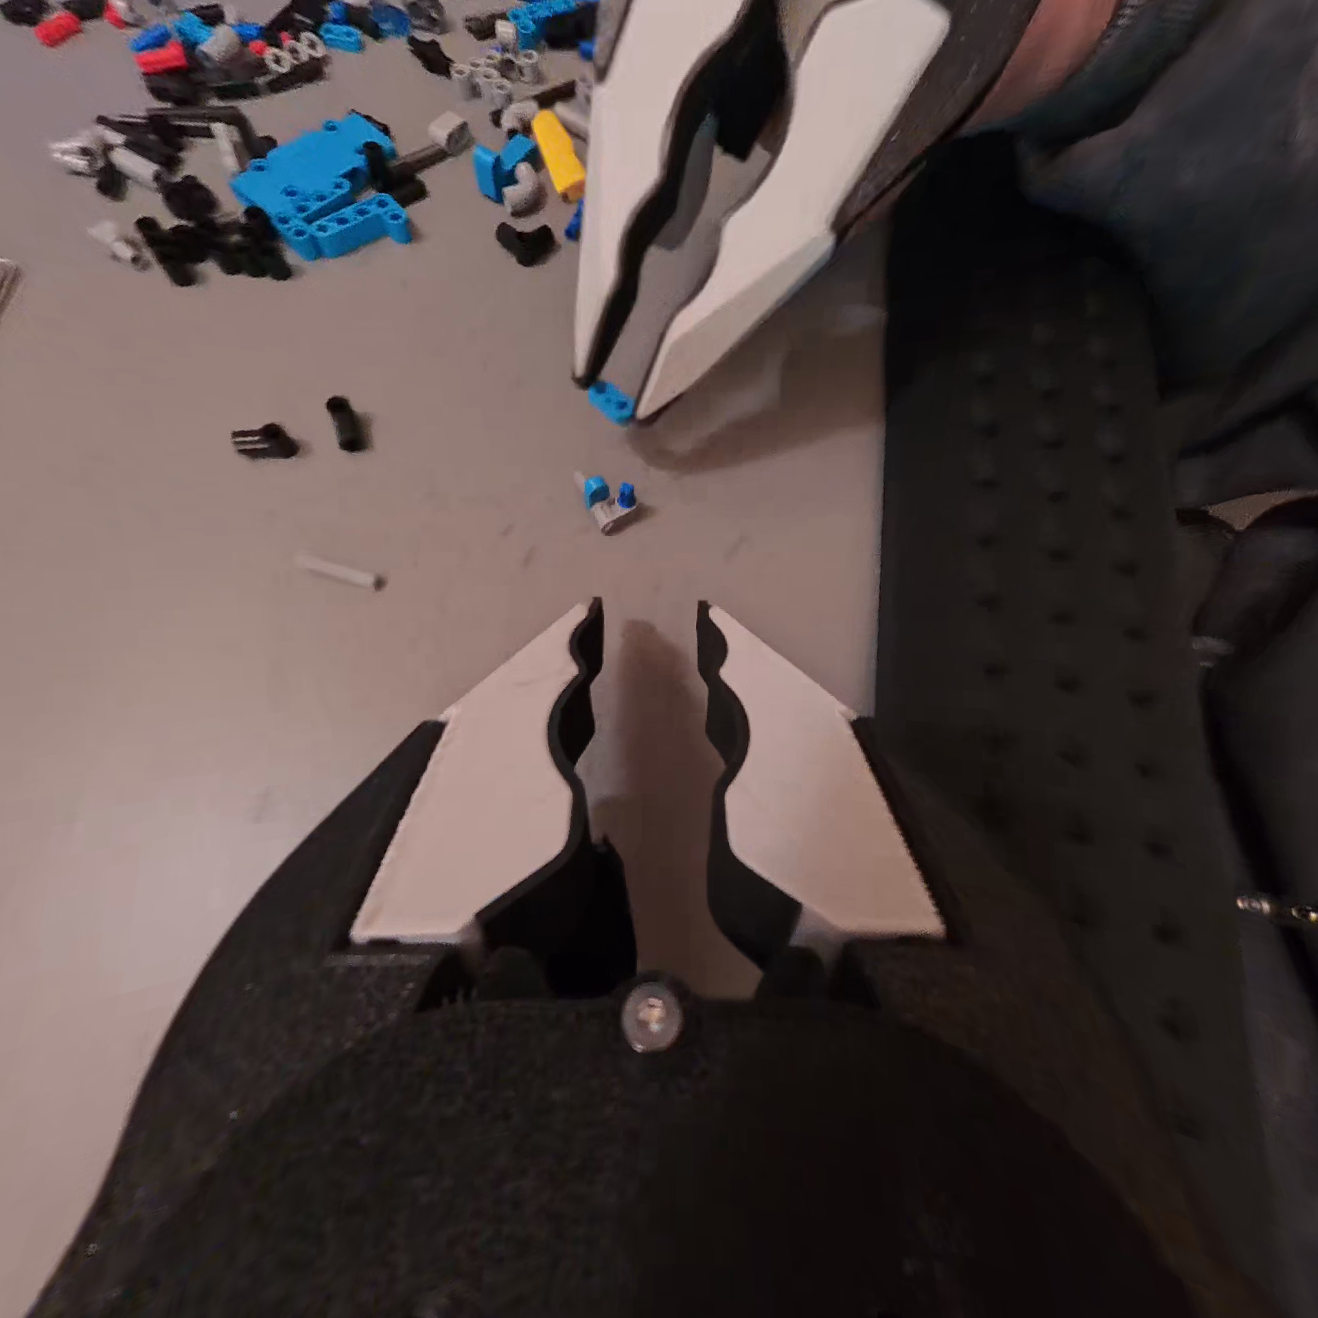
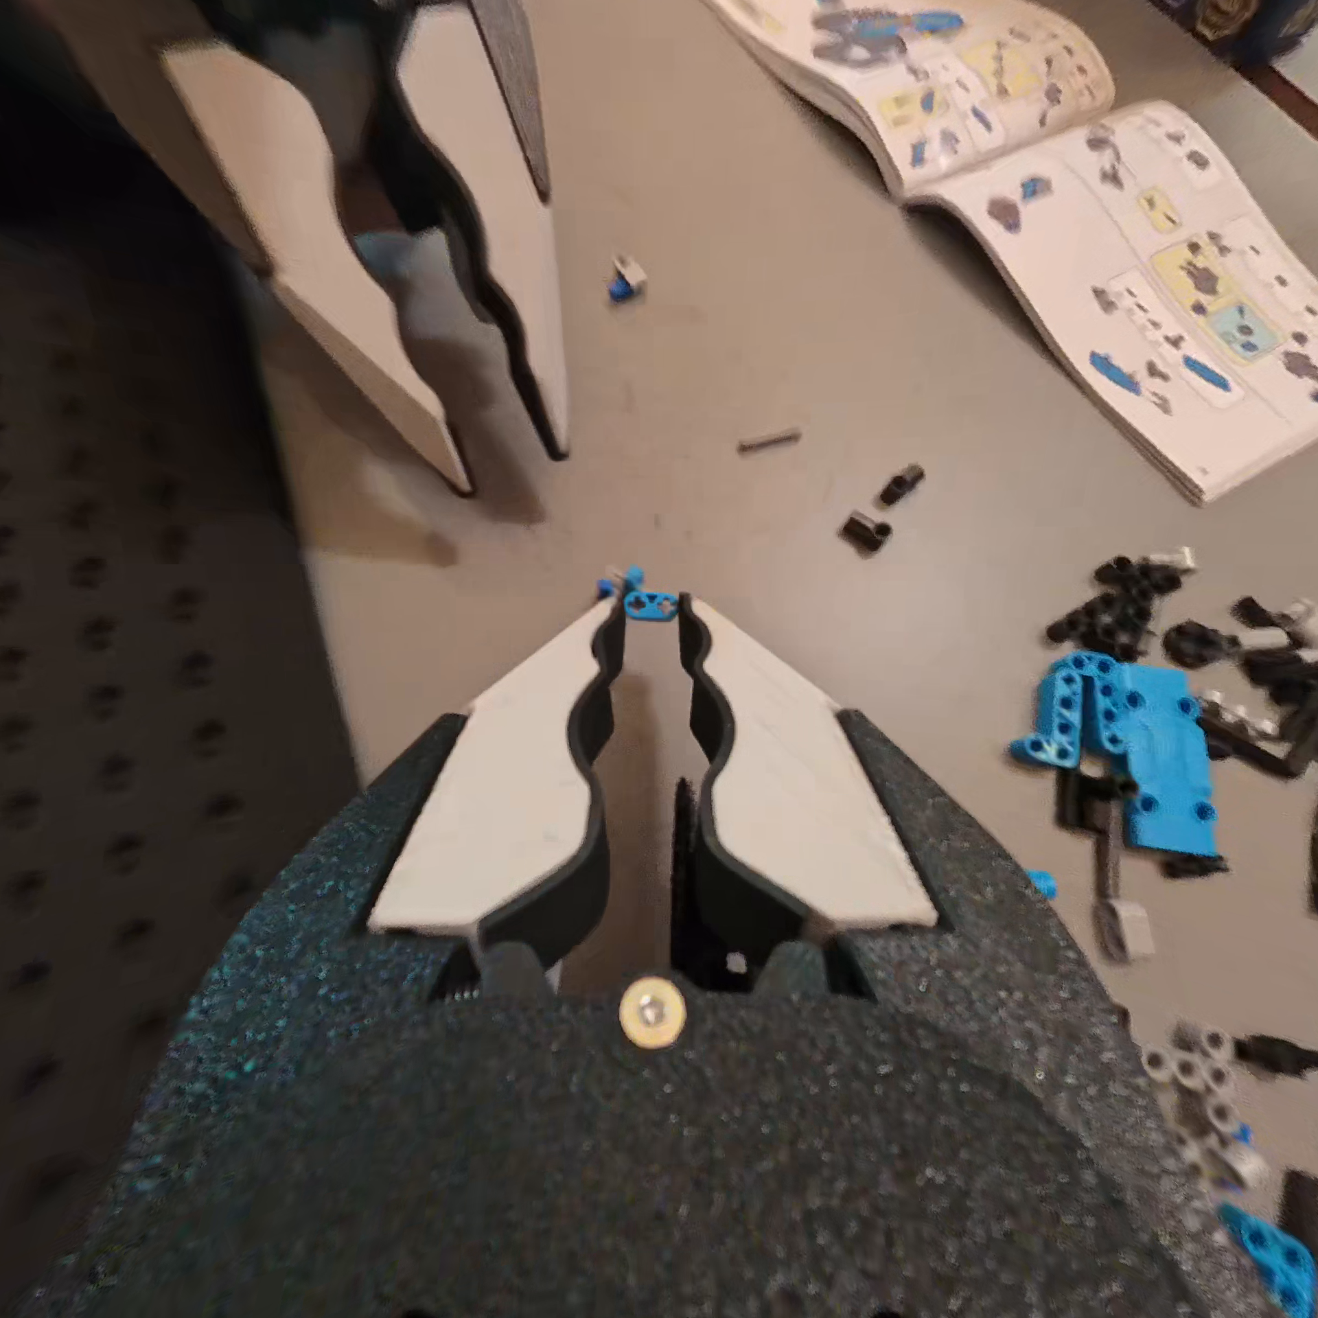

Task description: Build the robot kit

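Right wrist view: right gripper [image 2: 650,606] pinches small blue beam [image 2: 650,605]; left gripper [image 1: 647,606] empty, parted

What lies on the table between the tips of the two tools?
Left wrist view: a small blue-and-grey piece lies between the open left tool and the right tool, which is shut on a small blue beam.

Likely a hobby table [image 1: 178,713]: scattered building-toy parts [image 1: 214,50], open instruction booklet [image 2: 1070,235].
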A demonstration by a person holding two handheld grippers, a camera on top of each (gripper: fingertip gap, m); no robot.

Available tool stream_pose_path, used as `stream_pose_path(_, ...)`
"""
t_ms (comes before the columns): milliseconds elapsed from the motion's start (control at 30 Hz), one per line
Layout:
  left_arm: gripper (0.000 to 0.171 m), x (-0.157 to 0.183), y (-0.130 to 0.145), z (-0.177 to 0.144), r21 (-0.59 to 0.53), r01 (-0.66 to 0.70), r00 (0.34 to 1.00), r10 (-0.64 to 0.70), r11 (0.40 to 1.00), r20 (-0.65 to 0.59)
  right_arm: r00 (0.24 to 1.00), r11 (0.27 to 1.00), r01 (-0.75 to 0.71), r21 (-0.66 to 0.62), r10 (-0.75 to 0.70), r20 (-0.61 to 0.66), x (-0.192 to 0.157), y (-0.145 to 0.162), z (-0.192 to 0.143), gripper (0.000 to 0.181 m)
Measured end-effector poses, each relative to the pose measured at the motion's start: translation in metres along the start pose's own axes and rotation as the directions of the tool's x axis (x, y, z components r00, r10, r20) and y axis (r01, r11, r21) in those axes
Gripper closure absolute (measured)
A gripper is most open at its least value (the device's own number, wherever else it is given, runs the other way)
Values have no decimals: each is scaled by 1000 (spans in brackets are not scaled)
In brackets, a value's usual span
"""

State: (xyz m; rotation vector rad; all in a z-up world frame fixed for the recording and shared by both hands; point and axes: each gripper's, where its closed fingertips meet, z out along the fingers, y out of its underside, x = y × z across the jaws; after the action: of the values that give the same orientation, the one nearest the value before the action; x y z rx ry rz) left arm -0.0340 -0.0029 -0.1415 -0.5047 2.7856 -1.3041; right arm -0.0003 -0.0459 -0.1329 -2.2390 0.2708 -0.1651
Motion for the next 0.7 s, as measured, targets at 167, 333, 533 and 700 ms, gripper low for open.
stream_pose_path(167,139,-7,-10,25,15,24,998,-25,1000,57,983,986,128,-103,-140,-121,8,11,11,167)
stream_pose_path(333,135,-13,-18,40,1,1,989,-1,1000,145,986,982,98,-159,-118,-118,10,21,15,167)
stream_pose_path(533,155,-11,-14,43,-28,-28,989,32,999,145,999,993,-40,-114,41,4,-3,24,12,161)
stream_pose_path(700,155,-5,-9,38,-35,-123,987,126,992,103,994,992,-104,-70,106,15,7,24,2,162)
